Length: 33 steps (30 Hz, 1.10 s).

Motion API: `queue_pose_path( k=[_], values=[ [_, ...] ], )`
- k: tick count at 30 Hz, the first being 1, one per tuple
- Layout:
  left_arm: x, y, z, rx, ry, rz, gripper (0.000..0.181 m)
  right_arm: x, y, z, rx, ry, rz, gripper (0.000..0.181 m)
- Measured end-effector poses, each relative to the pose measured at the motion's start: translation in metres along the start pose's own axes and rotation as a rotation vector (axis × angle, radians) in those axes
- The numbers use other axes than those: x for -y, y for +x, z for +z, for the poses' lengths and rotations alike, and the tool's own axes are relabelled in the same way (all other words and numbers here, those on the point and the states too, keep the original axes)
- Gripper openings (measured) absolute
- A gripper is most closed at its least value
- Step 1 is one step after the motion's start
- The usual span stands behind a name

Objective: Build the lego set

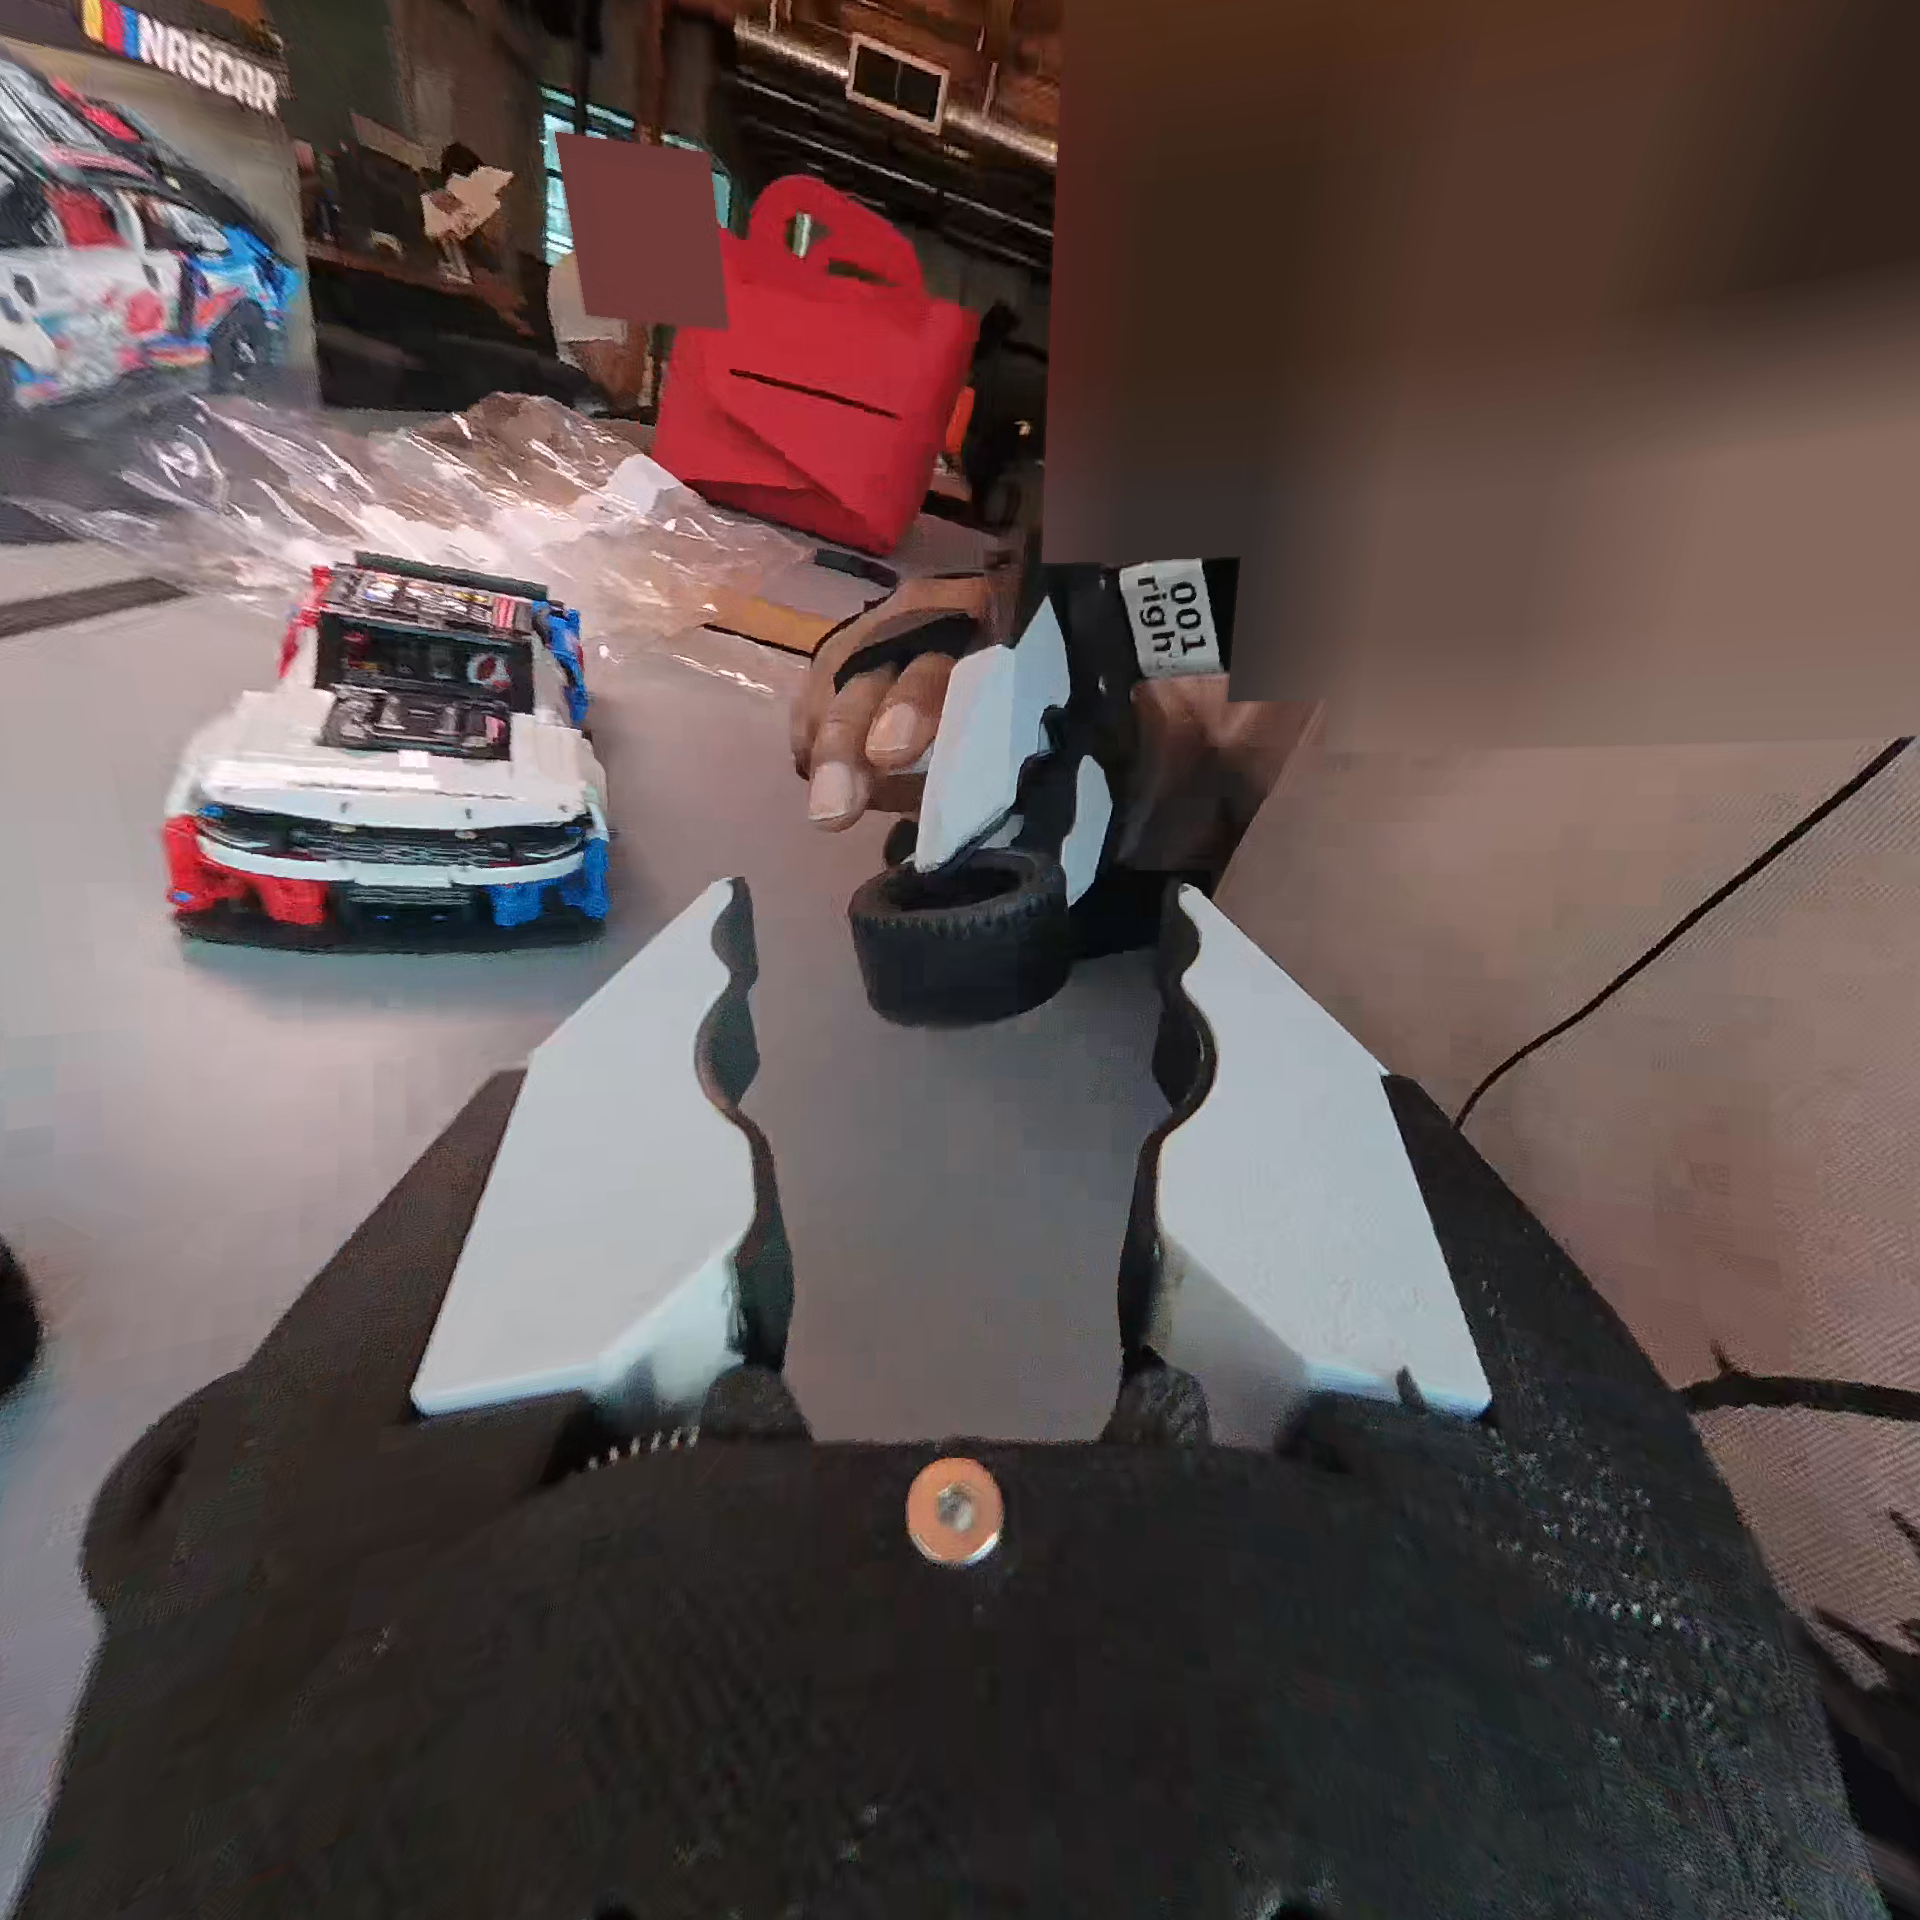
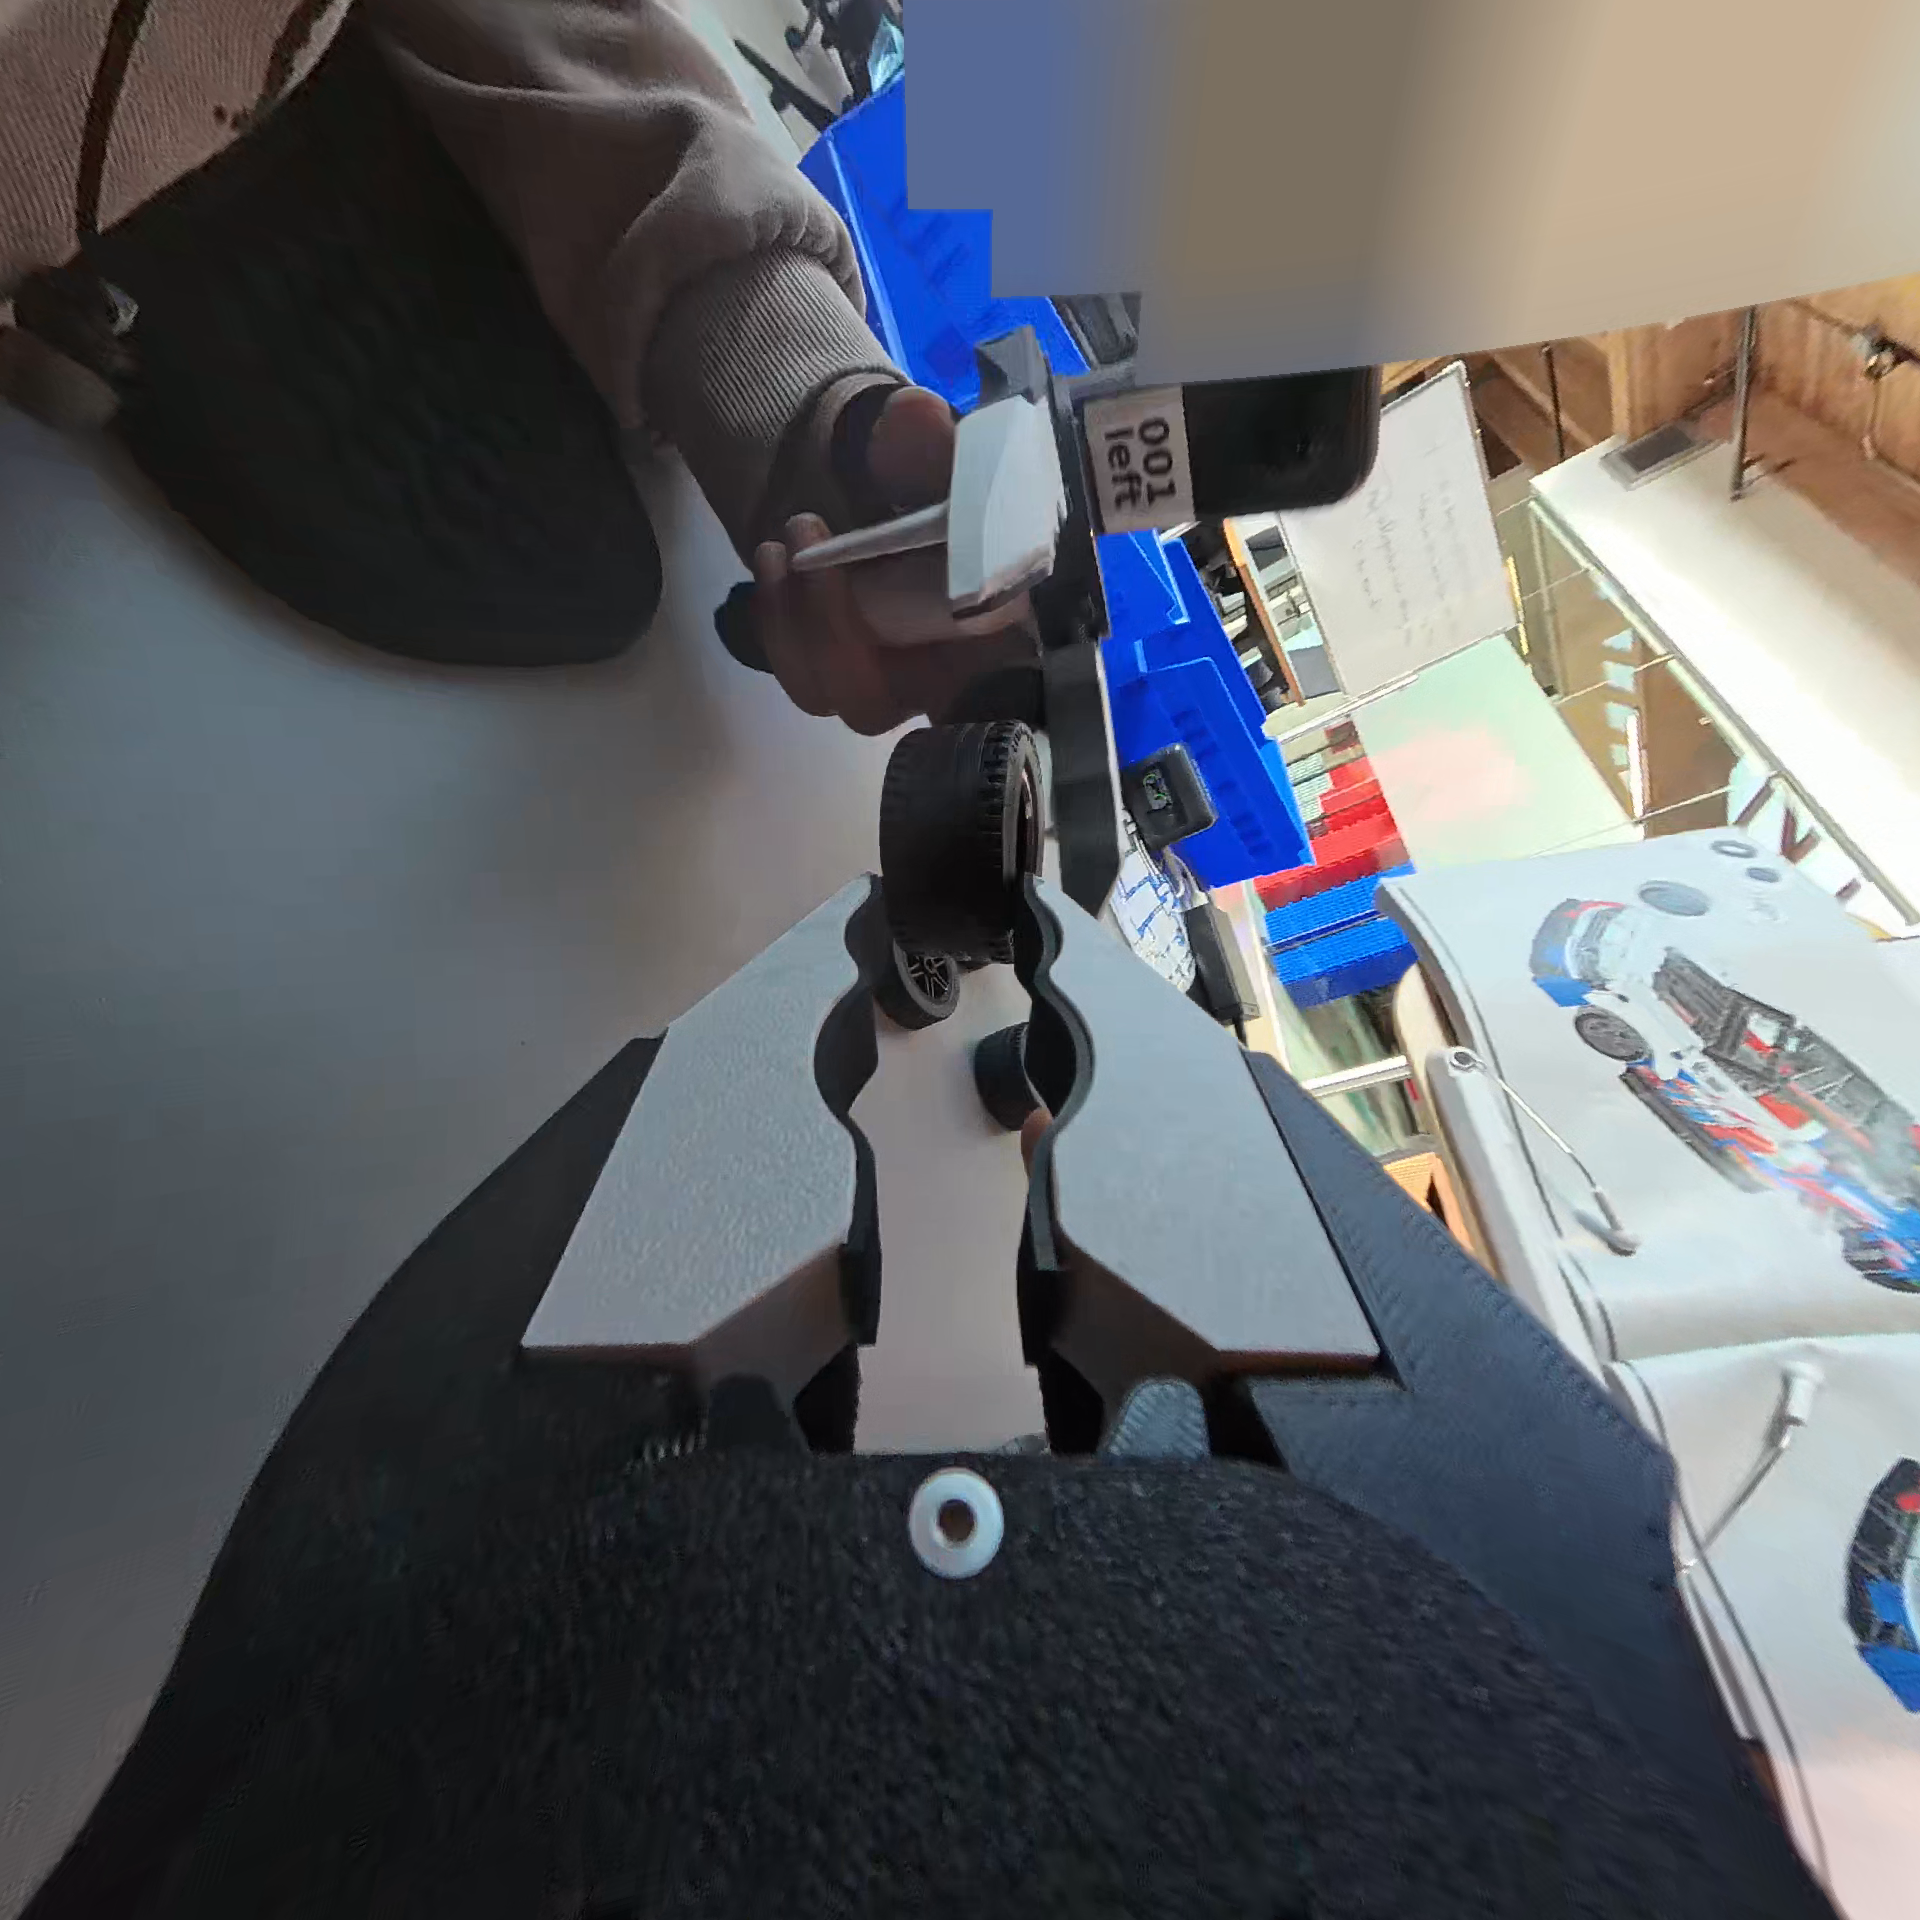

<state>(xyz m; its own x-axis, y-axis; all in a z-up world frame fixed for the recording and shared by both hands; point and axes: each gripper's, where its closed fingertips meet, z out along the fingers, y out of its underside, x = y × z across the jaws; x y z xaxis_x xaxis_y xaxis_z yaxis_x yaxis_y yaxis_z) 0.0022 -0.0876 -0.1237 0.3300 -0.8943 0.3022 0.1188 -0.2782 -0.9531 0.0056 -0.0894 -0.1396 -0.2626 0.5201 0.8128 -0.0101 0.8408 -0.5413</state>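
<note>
A black rubber tyre (image 1: 961, 951) is clamped at the tips of my right gripper (image 2: 951, 899), just over the grey table (image 1: 312, 1091). It also shows in the right wrist view (image 2: 961, 831). In the left wrist view the right gripper (image 1: 997, 852) comes down from above, one white finger reaching into the tyre's hole. My left gripper (image 1: 956, 904) is open and empty, its tips just short of the tyre on either side. The white, red and blue Lego car (image 1: 395, 790) stands at the left, nose toward me. A small wheel with a rim (image 2: 920, 977) and another black tyre (image 2: 1003, 1070) lie beyond my right fingers.
Crumpled clear plastic (image 1: 468, 468) and a red bag (image 1: 821, 364) lie behind the car, and the set's box (image 1: 135, 208) stands at far left. The open instruction booklet (image 2: 1714, 1039) is on the right, with blue bins (image 2: 1195, 727) behind it.
</note>
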Motion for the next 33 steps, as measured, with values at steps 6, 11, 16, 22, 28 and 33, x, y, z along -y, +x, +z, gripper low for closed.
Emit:
queue_pose_path(
  k=[6,11,16,22,28,33],
  values=[
    [-0.021,-0.002,0.018,-0.003,-0.11,0.007,0.048,-0.004,-0.001,0.004,0.005,-0.013,0.065,0.025],
    [-0.021,-0.032,0.005,0.297,-0.199,0.407,0.046,-0.026,0.01,-0.005,0.197,0.034,0.903,0.029],
    [-0.025,-0.05,0.0,0.506,-0.327,0.751,0.045,-0.029,0.01,0.015,0.298,0.091,1.47,0.025],
    [-0.031,-0.062,-0.006,0.637,-0.462,0.952,0.044,-0.046,0.008,0.029,0.225,0.021,1.54,0.007],
    [-0.027,-0.055,-0.005,0.606,-0.418,0.957,0.044,-0.039,0.009,0.028,0.302,0.101,1.568,0.002],
    [-0.03,-0.048,-0.003,0.517,-0.364,0.831,0.041,-0.038,0.003,0.025,0.38,0.103,1.567,0.0]
  ],
)
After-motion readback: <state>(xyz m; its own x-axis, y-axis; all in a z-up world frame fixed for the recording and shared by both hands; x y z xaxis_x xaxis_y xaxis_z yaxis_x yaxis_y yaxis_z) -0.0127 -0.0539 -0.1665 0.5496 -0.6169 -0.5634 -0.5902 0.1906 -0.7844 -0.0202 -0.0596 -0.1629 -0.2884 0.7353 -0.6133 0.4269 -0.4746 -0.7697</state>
